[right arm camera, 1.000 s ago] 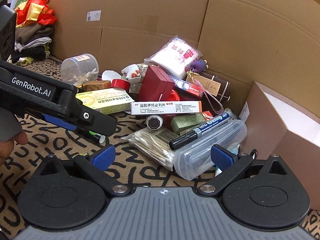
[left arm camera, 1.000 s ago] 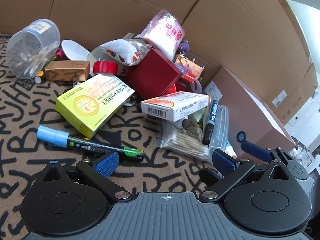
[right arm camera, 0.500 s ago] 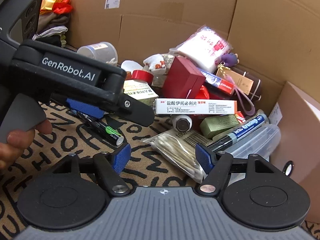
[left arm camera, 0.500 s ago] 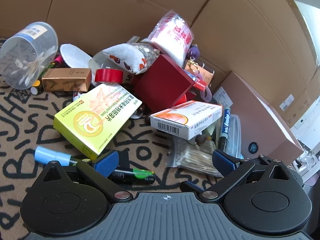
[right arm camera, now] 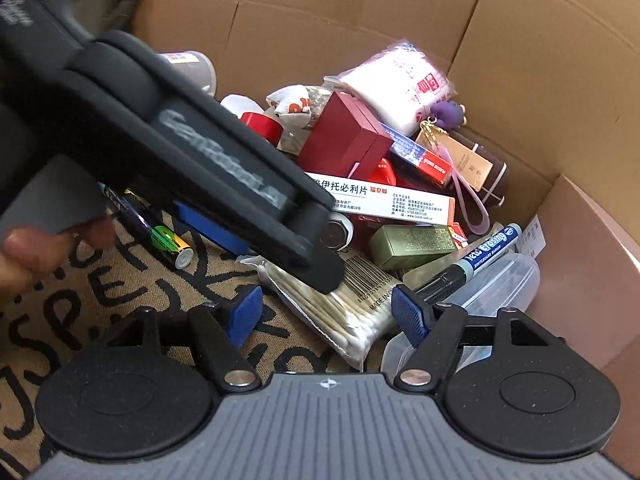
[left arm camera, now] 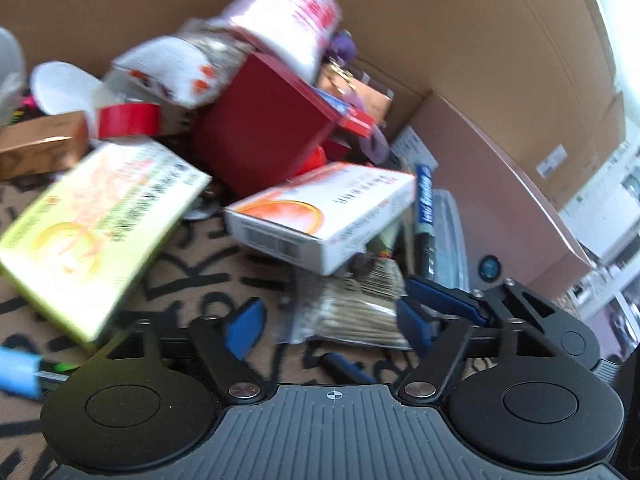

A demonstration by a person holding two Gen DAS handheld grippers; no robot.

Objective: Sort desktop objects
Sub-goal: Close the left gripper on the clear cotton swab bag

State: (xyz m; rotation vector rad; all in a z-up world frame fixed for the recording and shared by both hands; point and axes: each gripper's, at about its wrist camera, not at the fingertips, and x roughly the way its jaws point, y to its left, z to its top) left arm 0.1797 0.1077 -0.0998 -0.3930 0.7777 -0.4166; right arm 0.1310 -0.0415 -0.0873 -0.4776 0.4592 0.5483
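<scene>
A pile of desk items lies on a patterned mat against cardboard walls. My left gripper (left arm camera: 330,322) is open and empty, just in front of a bag of cotton swabs (left arm camera: 352,314) and below a white medicine box (left arm camera: 320,216). My right gripper (right arm camera: 330,316) is open and empty over the same swab bag (right arm camera: 340,308). A whiteboard marker (right arm camera: 476,258) lies on a clear plastic case (right arm camera: 500,284) to the right. The left gripper's body (right arm camera: 180,148) crosses the right wrist view and hides the pile's left part.
A yellow-green box (left arm camera: 96,236), red box (left arm camera: 264,124), red tape roll (left arm camera: 128,120), white packet (left arm camera: 288,16) and gold box (left arm camera: 40,144) lie around. An open brown carton (right arm camera: 592,240) stands at the right. A pen and battery (right arm camera: 172,244) lie on the mat.
Both grippers have moved forward toward the swab bag and medicine box. The right gripper's jaws have narrowed somewhat. The left gripper now covers more of the right wrist view.
</scene>
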